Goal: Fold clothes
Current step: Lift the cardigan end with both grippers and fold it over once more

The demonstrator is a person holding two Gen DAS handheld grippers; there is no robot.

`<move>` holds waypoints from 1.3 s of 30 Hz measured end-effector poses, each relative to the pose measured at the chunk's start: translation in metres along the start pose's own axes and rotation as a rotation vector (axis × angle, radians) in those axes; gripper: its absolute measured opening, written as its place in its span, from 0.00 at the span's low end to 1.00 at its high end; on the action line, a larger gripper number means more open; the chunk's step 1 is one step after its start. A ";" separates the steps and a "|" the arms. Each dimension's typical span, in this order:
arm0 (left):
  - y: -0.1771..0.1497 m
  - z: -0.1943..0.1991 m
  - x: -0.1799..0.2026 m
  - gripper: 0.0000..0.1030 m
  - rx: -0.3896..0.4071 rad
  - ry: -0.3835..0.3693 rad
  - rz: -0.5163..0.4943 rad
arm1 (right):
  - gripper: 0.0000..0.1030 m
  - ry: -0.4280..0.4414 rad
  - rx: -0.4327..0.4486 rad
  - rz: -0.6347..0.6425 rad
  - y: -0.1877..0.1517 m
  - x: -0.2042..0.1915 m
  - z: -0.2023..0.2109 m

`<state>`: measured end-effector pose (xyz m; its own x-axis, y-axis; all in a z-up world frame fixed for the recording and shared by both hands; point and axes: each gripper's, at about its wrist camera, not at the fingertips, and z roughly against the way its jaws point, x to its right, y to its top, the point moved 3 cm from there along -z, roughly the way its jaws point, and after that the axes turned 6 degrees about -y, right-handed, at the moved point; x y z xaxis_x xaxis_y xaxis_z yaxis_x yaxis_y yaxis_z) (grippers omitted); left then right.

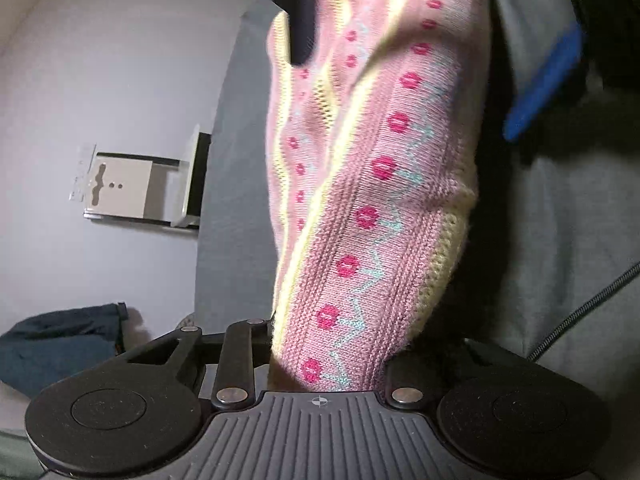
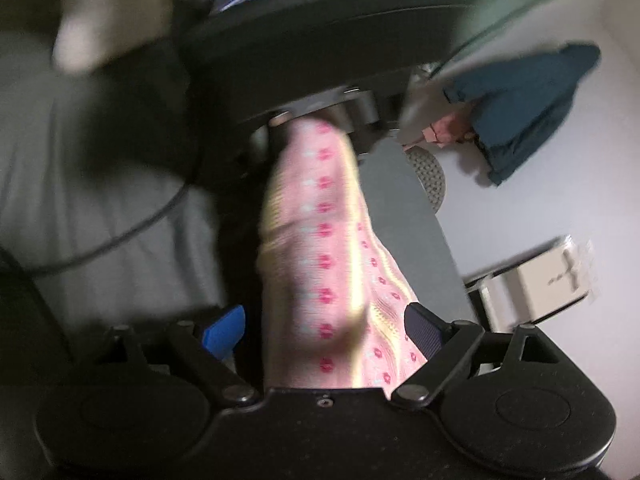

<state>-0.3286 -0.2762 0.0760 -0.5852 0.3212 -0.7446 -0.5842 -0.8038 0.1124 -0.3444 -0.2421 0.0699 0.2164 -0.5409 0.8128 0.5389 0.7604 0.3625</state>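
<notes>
— Left wrist view, nearest first: what have you got?

— My left gripper [image 1: 320, 368] is clamped on one end of the pink knitted garment with red dots and yellow stripes [image 1: 372, 200]. Its long axis runs straight ahead to my right gripper [image 2: 324, 332].

— Also closed?

— Its fingers flank the cloth; grip unclear. Beyond lies a dark blue garment [image 2: 532, 100].

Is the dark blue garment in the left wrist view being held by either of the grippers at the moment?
No, the dark blue garment lies apart on the white surface, while the left gripper grips the pink knitted garment.
</notes>
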 end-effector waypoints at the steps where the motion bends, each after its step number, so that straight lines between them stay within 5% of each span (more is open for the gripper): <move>1: 0.001 0.000 0.001 0.28 0.004 0.002 0.011 | 0.84 -0.023 -0.006 0.011 0.001 -0.003 -0.005; 7: -0.009 0.001 0.001 0.28 0.017 0.016 0.047 | 0.84 -0.143 -0.087 0.120 -0.016 -0.010 -0.031; 13: -0.017 -0.013 0.003 0.28 0.021 0.018 -0.009 | 0.84 -0.168 -0.098 0.259 -0.048 0.001 -0.040; 17: -0.019 -0.022 0.018 0.28 0.021 0.016 -0.068 | 0.49 -0.111 -0.060 0.340 -0.056 -0.001 -0.044; 22: -0.016 -0.019 0.006 0.22 0.038 0.048 -0.064 | 0.36 -0.047 -0.022 0.295 -0.053 0.022 -0.037; 32: -0.056 0.031 -0.060 0.22 0.008 0.175 0.018 | 0.34 0.085 0.039 0.237 0.029 0.116 -0.025; 39: -0.123 0.039 -0.123 0.22 -0.122 0.203 -0.007 | 0.34 0.142 0.084 0.252 0.122 0.170 -0.073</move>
<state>-0.2066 -0.1971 0.1794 -0.4494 0.2297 -0.8633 -0.5082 -0.8605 0.0356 -0.1821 -0.2673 0.2189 0.4496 -0.3714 0.8124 0.3855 0.9011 0.1986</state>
